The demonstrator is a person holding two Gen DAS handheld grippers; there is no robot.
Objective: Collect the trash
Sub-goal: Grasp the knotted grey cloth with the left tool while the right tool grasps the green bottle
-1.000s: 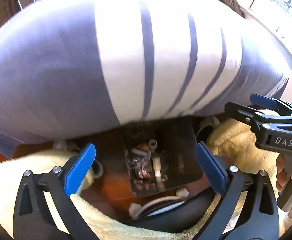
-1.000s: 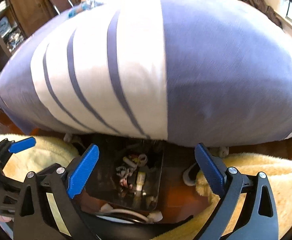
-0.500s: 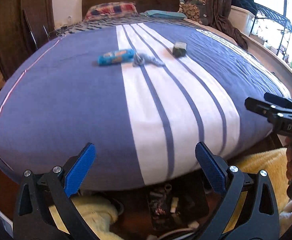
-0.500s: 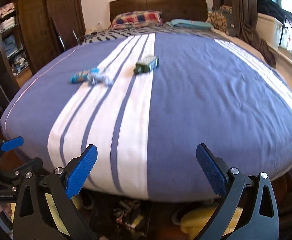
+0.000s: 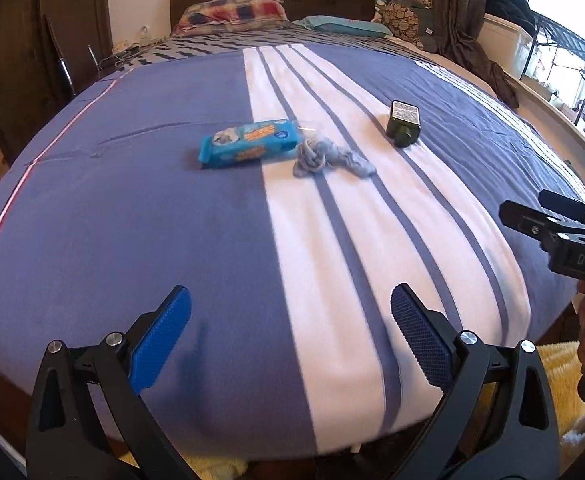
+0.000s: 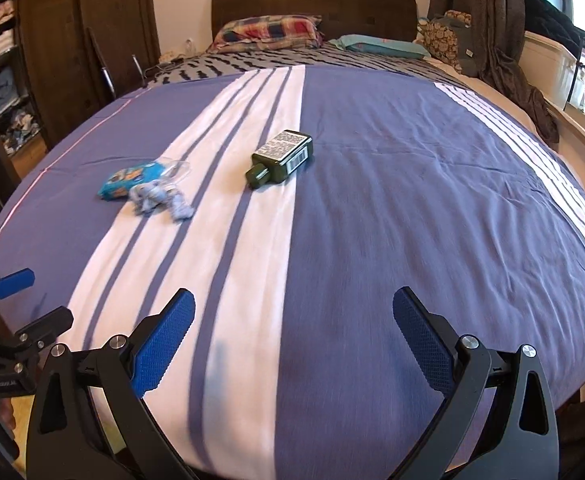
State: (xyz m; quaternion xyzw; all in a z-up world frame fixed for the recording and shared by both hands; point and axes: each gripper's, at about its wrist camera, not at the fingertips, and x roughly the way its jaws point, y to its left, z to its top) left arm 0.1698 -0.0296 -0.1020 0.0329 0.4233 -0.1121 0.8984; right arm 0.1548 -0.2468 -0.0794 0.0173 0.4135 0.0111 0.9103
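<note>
- Both grippers have swung up from the dark clutter under the bed's foot edge a second ago; the whole bed top is now in view, so the trash can be seen and the reach can begin.
- The left gripper is spread wide and empty, its blue textured pads hanging over the foot end of the bedspread.
- The right gripper is likewise wide apart with nothing between its pads, beside the left one at the same edge.
- Nothing has been picked up; all the trash lies well ahead of both, near the middle of the bed.
- The bedspread is soft blue-purple cloth with a white band and thin stripes, lightly creased; it would likely give under a pressing finger.
- A blue snack wrapper lies flat, glossy, oblong and printed, to the left of the white band.
- A crumpled grey-blue wad, either tissue or cloth, touches the wrapper's right end; it looks limp and irregular.
- A dark green bottle lies on its side, squarish, rigid, with a white printed label and a cap pointing toward the foot end, apart from the other two.
- Plaid and teal pillows lie at the wooden headboard beyond.
</note>
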